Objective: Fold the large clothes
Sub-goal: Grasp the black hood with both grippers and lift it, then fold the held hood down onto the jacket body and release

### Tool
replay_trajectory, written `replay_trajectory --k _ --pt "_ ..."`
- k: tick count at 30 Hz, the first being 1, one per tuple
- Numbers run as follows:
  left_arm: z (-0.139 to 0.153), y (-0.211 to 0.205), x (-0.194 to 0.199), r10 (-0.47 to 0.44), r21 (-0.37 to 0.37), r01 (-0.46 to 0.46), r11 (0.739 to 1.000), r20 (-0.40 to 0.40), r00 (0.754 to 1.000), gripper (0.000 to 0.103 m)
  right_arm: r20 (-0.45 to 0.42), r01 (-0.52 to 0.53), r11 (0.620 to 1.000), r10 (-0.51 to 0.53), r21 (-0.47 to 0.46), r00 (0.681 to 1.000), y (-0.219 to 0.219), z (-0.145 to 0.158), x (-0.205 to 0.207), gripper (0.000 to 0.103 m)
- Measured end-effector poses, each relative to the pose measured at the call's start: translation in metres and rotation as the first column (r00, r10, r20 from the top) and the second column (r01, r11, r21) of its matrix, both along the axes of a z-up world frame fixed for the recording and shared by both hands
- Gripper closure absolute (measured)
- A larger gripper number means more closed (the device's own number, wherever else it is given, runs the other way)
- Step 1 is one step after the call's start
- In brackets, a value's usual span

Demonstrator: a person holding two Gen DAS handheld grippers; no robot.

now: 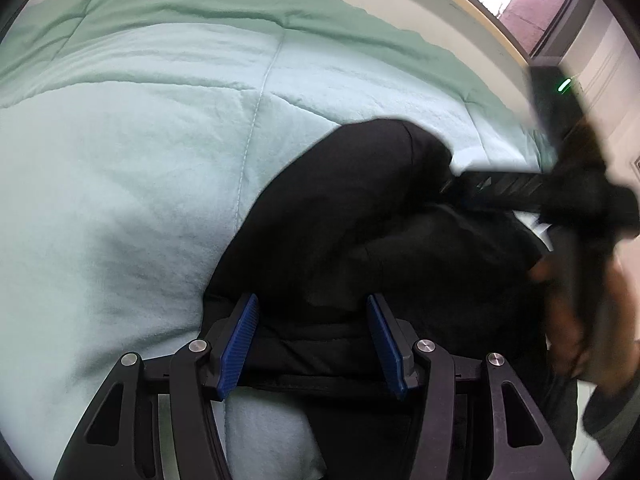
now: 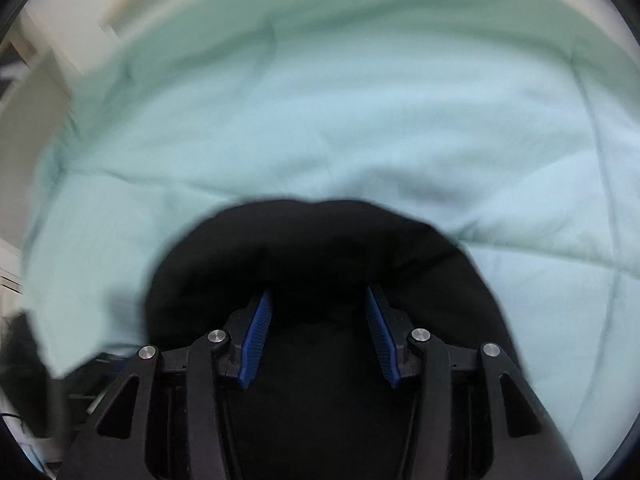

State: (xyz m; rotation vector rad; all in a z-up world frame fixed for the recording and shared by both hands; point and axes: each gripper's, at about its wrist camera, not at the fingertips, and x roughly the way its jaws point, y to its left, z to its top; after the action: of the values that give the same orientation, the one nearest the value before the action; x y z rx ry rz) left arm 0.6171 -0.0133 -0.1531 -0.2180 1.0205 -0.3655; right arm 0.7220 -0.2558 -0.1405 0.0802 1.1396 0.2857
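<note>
since the black garment (image 1: 360,216) lies bunched on the bed's pale green quilt (image 1: 120,160), i judge it soft, limp and light. my left gripper (image 1: 314,340) and right gripper (image 2: 318,332) both stand wide over it, holding nothing. grip a hem edge, not the bulk.

No text, label, brand name or number can be read in either view. The only sign-like mark is a small green light (image 1: 564,85) glowing on a dark device (image 1: 554,100), far ahead and to the right of the left jaws; it is a plain stroke, not a character.
</note>
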Motion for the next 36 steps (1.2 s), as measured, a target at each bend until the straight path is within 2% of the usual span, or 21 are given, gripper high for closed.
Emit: replay_trajectory --k 4,8,12,15,17,18,19,21,24,28,29,31,33,36 --pt "-0.001 -0.002 -0.002 -0.005 0.014 0.005 1.000 -0.002 1.000 0.045 0.003 -0.025 0.999 0.025 0.023 1.000 -0.010 0.007 -0.007 0.052" --pt "0.020 -0.001 -0.002 -0.019 0.018 0.019 1.000 -0.022 1.000 0.045 0.044 -0.048 0.998 0.046 0.047 0.998 -0.038 0.050 -0.046 0.052" --pt "0.050 0.010 -0.016 -0.036 -0.099 0.037 0.994 0.015 0.999 0.045 0.074 -0.043 0.999 0.041 0.027 0.996 -0.068 0.071 -0.093 0.052" --pt "0.050 0.014 -0.015 -0.029 -0.112 0.029 0.993 0.003 1.000 0.045 0.023 -0.030 1.000 0.030 -0.007 0.999 -0.073 0.058 -0.105 0.052" --pt "0.030 0.010 -0.006 -0.023 -0.066 0.019 0.998 -0.061 0.998 0.045 -0.049 -0.018 1.000 0.017 -0.020 0.999 -0.081 0.031 -0.103 0.052" --pt "0.013 0.007 0.001 -0.021 -0.036 0.017 0.999 -0.120 0.993 0.045 -0.076 -0.020 1.000 0.019 -0.014 0.997 -0.082 0.021 -0.104 0.052" --pt "-0.001 0.006 0.006 -0.024 -0.040 0.017 0.999 -0.163 0.986 0.045 -0.110 -0.019 1.000 0.019 0.002 0.994 -0.082 0.008 -0.100 0.052" --pt "-0.008 0.009 0.011 -0.014 -0.070 0.001 0.998 -0.182 0.983 0.045 -0.122 -0.010 1.000 0.012 0.017 0.992 -0.083 -0.001 -0.095 0.052" --pt "0.007 0.013 0.010 -0.037 -0.073 0.025 0.997 -0.169 0.985 0.045 -0.122 -0.035 0.999 0.036 0.012 0.992 -0.083 0.010 -0.093 0.052" --pt "0.049 0.021 0.004 -0.111 -0.087 0.105 0.991 -0.062 0.992 0.045 -0.040 -0.098 0.995 0.098 -0.005 0.994 -0.086 0.045 -0.094 0.051" --pt "0.060 0.023 0.006 -0.128 -0.099 0.123 0.987 -0.038 0.991 0.045 -0.017 -0.104 0.995 0.104 -0.005 0.994 -0.089 0.054 -0.090 0.047" --pt "0.075 0.026 0.016 -0.144 -0.106 0.141 0.984 -0.022 0.989 0.044 0.011 -0.099 0.995 0.100 -0.008 0.995 -0.093 0.065 -0.082 0.028" --pt "0.080 0.027 0.030 -0.153 -0.098 0.150 0.984 -0.026 0.988 0.038 0.021 -0.102 0.995 0.102 0.004 0.995 -0.095 0.069 -0.069 0.026" --pt "0.077 0.018 0.060 -0.172 -0.090 0.168 0.982 -0.044 0.984 0.038 -0.010 -0.093 0.993 0.094 0.073 0.996 -0.100 0.065 -0.042 0.026"
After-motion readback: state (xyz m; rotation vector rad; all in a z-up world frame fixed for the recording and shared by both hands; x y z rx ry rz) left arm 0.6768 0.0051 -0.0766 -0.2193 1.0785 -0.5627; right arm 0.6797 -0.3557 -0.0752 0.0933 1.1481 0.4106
